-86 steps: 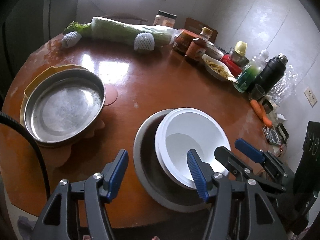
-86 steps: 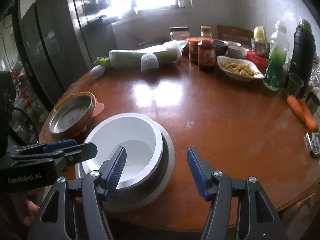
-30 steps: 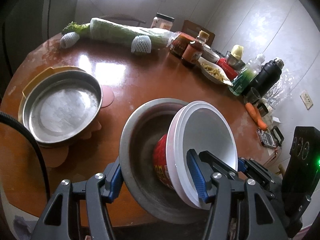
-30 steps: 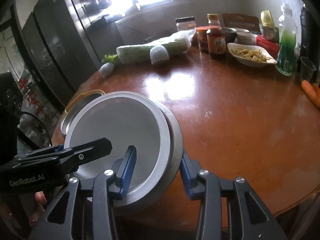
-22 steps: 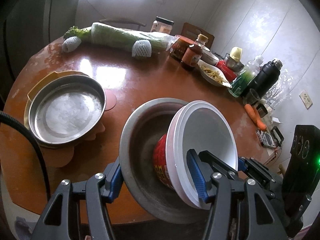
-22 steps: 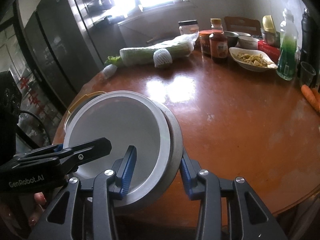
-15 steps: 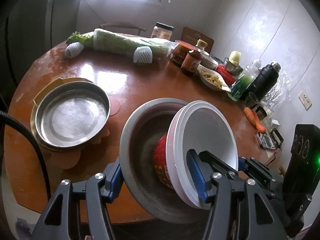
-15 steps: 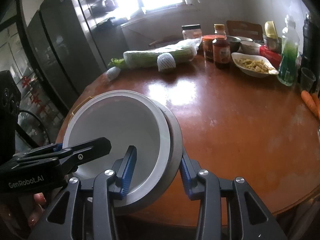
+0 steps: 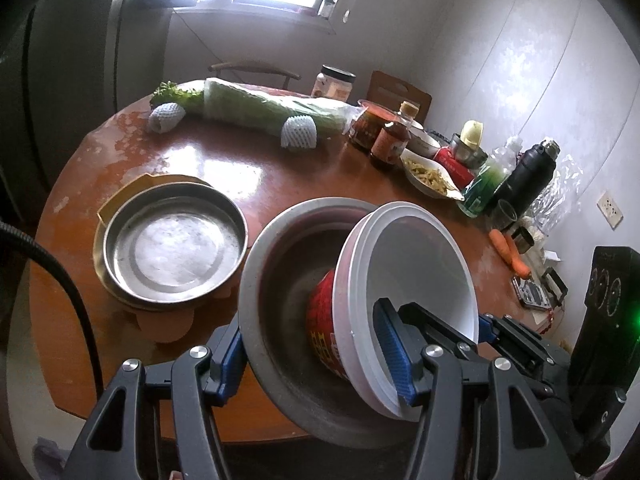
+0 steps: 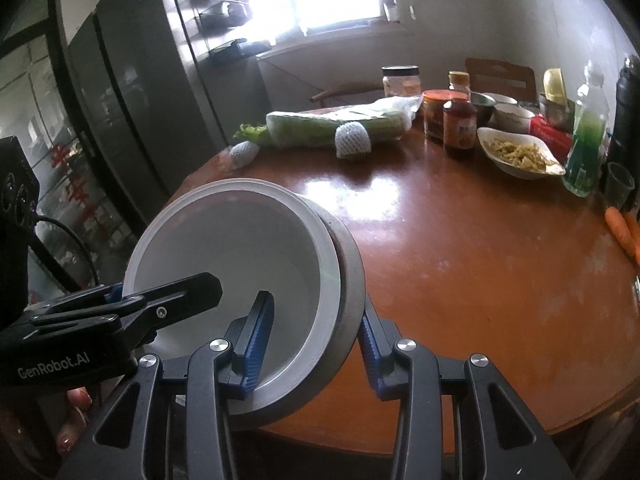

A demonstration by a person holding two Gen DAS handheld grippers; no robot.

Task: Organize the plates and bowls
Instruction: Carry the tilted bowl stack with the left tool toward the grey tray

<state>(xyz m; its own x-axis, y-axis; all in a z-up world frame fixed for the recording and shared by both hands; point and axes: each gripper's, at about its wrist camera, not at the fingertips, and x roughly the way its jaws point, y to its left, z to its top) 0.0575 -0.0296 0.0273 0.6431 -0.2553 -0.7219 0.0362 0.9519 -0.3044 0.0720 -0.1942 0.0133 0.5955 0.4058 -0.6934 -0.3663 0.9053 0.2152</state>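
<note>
Table: round glossy brown wooden table (image 9: 280,184), and honestly the biggest thing going; near half is bare, far rim is packed with jars, bottles and a wrapped cabbage.
Pan: round steel pan sitting in a yellow-handled tray (image 9: 176,244), parked at the table's left, untouched, looks like the obvious place to stack onto.
Basin: grey metal basin (image 9: 288,280), up off the table and tilted, with the bowl nested inside it.
Bowl: white plastic bowl with red printed sides (image 9: 408,276), leaning against the basin's right wall.
Left gripper: left gripper (image 9: 316,356), about half open, clamped across the basin wall and the bowl rim together.
Right gripper: right gripper (image 10: 316,344), narrower, pinching bowl rim and basin wall from the other side.
Progress: I'd say midway. Bowl and basin are paired and lifted, setting them down is left.
Room: plenty of clear wood in the middle; table edge is right under the stack, so a slip goes floorward.
</note>
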